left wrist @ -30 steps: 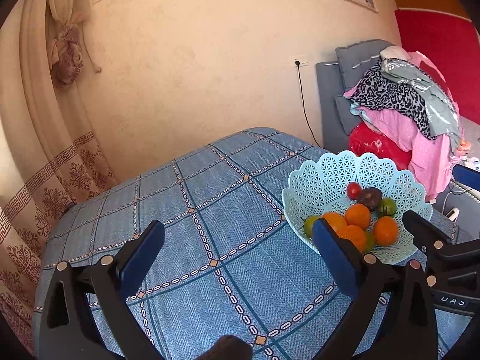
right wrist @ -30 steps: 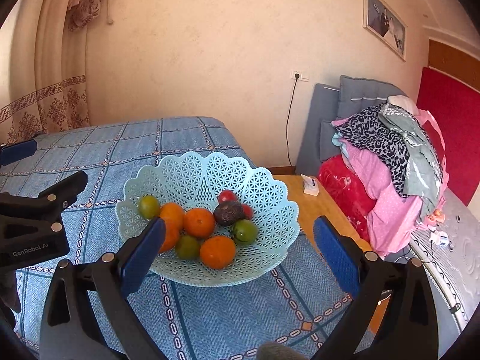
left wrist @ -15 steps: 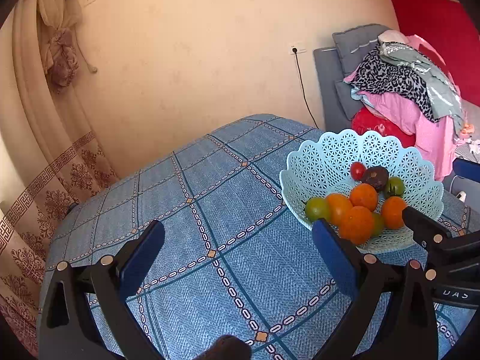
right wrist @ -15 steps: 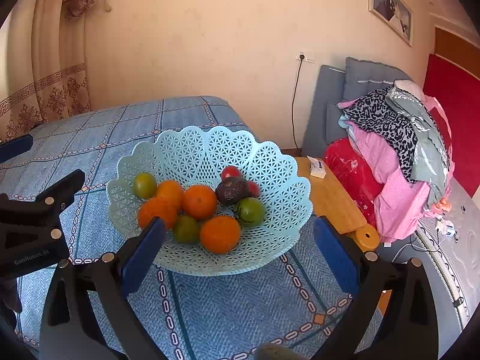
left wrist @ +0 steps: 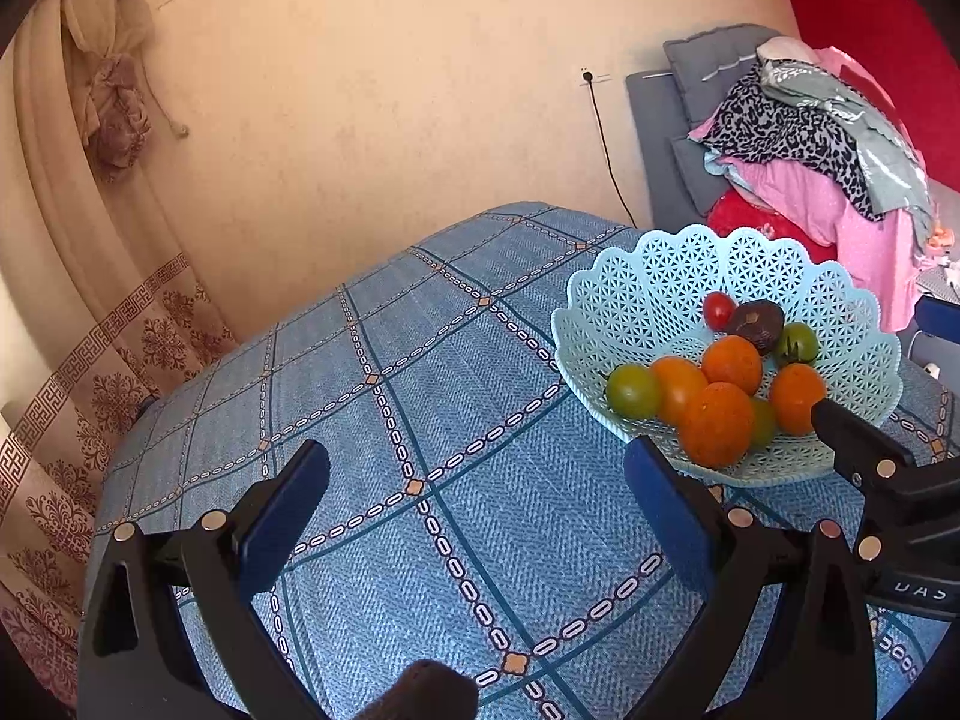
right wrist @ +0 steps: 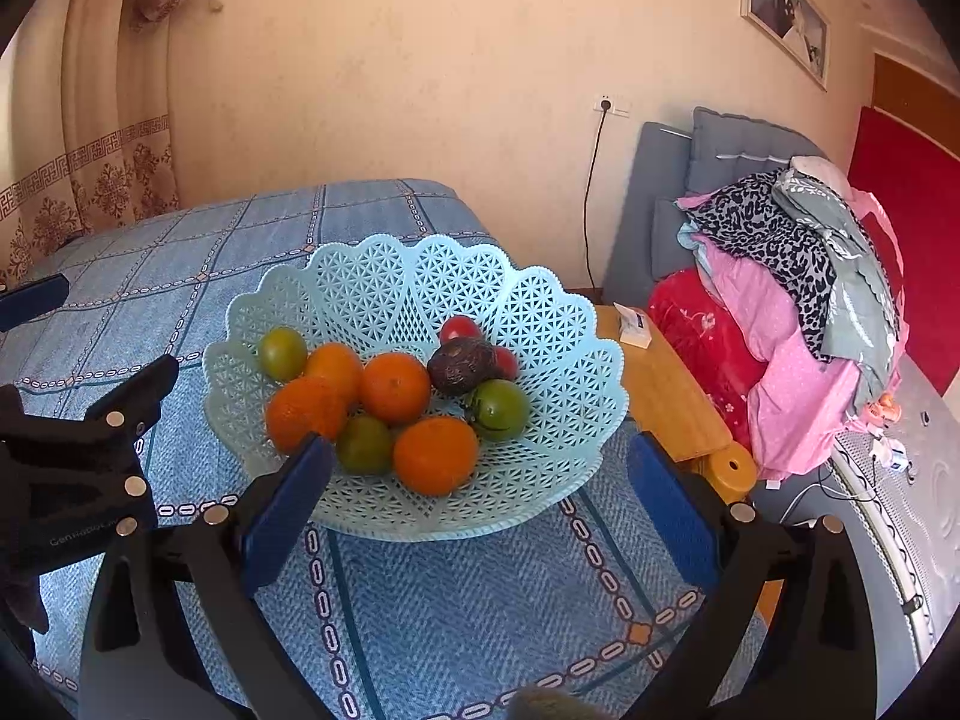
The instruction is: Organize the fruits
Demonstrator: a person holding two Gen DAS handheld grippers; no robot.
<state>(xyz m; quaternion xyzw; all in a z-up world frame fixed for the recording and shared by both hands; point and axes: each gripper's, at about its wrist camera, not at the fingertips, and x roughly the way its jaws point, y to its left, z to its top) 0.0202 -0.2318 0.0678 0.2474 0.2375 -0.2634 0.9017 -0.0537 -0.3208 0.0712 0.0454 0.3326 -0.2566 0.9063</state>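
A pale blue lattice basket (right wrist: pixel 558 360) with a scalloped rim stands on the counter (right wrist: pixel 456 600), which is covered by a blue checked cloth, near its right edge. In it lies a heap of fruit: four oranges, the nearest (right wrist: pixel 436 455) at the front, one (right wrist: pixel 395 387) in the middle, and two (right wrist: pixel 306 414) touching each other on the left. A green fruit (right wrist: pixel 282 353) sits at the far left of the heap, another (right wrist: pixel 363 445) is wedged low between the front oranges, and a third (right wrist: pixel 498 409) lies on the right. Just behind that one rests a dark avocado (right wrist: pixel 461 365), with a red tomato (right wrist: pixel 461 328) behind it and a second red one partly hidden at its right side. The right gripper (right wrist: pixel 477 516) hovers just in front of the basket, its jaws wide and empty, the blue pads framing the near rim. The left gripper (left wrist: pixel 477 516) hangs over bare cloth to the left of the basket, its jaws also wide and holding nothing; in its view the basket (left wrist: pixel 648 312) sits to the right, just past its right pad, and the nearest orange (left wrist: pixel 716 423) shows above the rim. Beyond the counter's right edge are a wooden stool (right wrist: pixel 666 396) with a small box (right wrist: pixel 635 324) on it and a pile of clothes (right wrist: pixel 798 312) against a grey headboard.
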